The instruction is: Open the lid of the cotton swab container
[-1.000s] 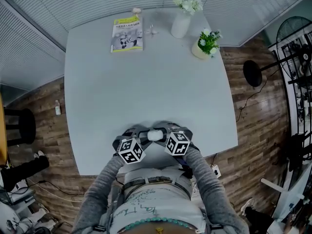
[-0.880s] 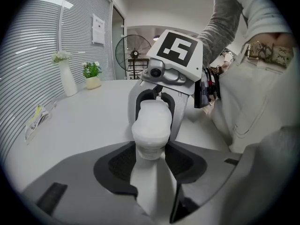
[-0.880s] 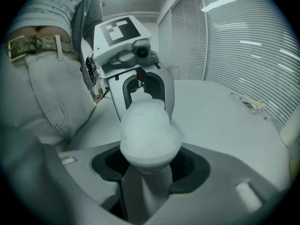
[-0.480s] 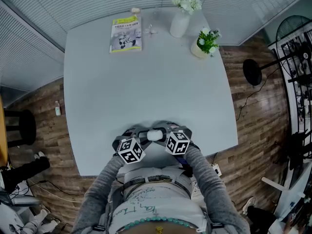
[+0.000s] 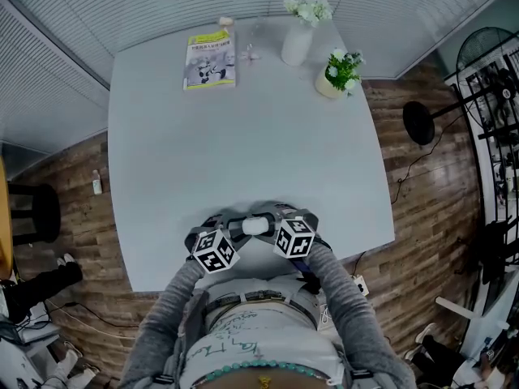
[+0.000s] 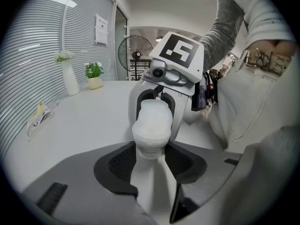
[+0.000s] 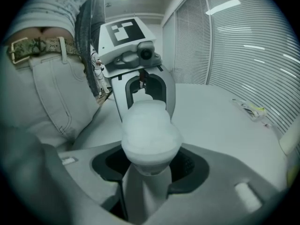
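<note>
The cotton swab container (image 5: 255,226), a small white translucent tub, hangs level just above the near edge of the table (image 5: 243,136), held between both grippers. My left gripper (image 5: 237,229) is shut on its left end, and in the left gripper view that end (image 6: 151,125) sits between the dark pads (image 6: 119,163). My right gripper (image 5: 272,224) is shut on the other end (image 7: 150,135), with its jaws having just closed a little tighter on it. Each gripper view shows the opposite gripper behind the tub. Which end is the lid I cannot tell.
At the table's far side lie a yellow booklet (image 5: 211,57), a white vase of flowers (image 5: 297,43), a small potted plant (image 5: 334,75) and some tiny items (image 5: 251,53). A round stand base (image 5: 419,121) is on the wood floor at right. My body is close behind the grippers.
Grippers and container keep their place at the table's near edge. Only the head view has shifted slightly.
</note>
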Motion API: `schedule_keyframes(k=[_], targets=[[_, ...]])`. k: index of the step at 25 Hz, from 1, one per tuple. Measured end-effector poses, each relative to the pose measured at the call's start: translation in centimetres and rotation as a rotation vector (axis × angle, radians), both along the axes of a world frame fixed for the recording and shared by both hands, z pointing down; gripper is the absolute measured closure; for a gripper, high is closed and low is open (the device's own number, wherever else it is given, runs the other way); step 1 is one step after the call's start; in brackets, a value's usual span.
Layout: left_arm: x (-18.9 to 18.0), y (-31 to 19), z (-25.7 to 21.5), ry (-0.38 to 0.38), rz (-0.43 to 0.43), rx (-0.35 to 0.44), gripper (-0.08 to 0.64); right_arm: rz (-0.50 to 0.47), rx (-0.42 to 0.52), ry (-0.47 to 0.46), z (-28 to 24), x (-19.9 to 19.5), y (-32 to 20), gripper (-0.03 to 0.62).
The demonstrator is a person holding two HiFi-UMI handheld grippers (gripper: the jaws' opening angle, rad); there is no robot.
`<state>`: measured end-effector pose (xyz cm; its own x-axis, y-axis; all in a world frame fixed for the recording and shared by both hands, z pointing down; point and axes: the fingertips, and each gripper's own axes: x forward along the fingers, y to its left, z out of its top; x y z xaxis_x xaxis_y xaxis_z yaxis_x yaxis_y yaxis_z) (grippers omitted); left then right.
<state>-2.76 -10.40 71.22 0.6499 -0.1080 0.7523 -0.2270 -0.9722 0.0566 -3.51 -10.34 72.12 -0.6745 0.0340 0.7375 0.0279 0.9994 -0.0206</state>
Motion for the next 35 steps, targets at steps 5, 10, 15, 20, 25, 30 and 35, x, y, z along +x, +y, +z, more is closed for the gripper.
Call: schedule_keyframes(k=[5, 10, 15, 20, 25, 30, 35], targets=[[0.1, 0.4, -1.5, 0.015, -0.006, 0.003, 0.373, -0.008, 0.003, -0.010, -1.5, 0.1, 0.4, 0.368], [0.0, 0.8, -3.3, 0.034, -0.017, 0.017, 0.373, -0.010, 0.017, -0.019, -3.3, 0.0, 0.9, 0.368], [0.1, 1.0, -5.4, 0.053, -0.032, 0.033, 0.373, -0.034, 0.040, -0.021, -5.3, 0.1, 1.0, 0.368], [0.2, 1.5, -7.7, 0.073, -0.047, 0.044, 0.373, -0.047, 0.064, -0.022, -7.7, 0.3, 1.5, 0.368], [0.3, 2.1, -10.2, 0.077, -0.037, 0.074, 0.373, -0.042, 0.096, -0.045, -10.2, 0.3, 2.0, 0.368], [0.3, 2.6, -12.6, 0.074, -0.021, 0.113, 0.373, -0.027, 0.126, -0.070, -12.6, 0.3, 2.5, 0.368], [0.1, 3.5, -14.9, 0.077, -0.011, 0.143, 0.373, -0.031, 0.153, -0.097, -14.9, 0.1, 3.3, 0.370]])
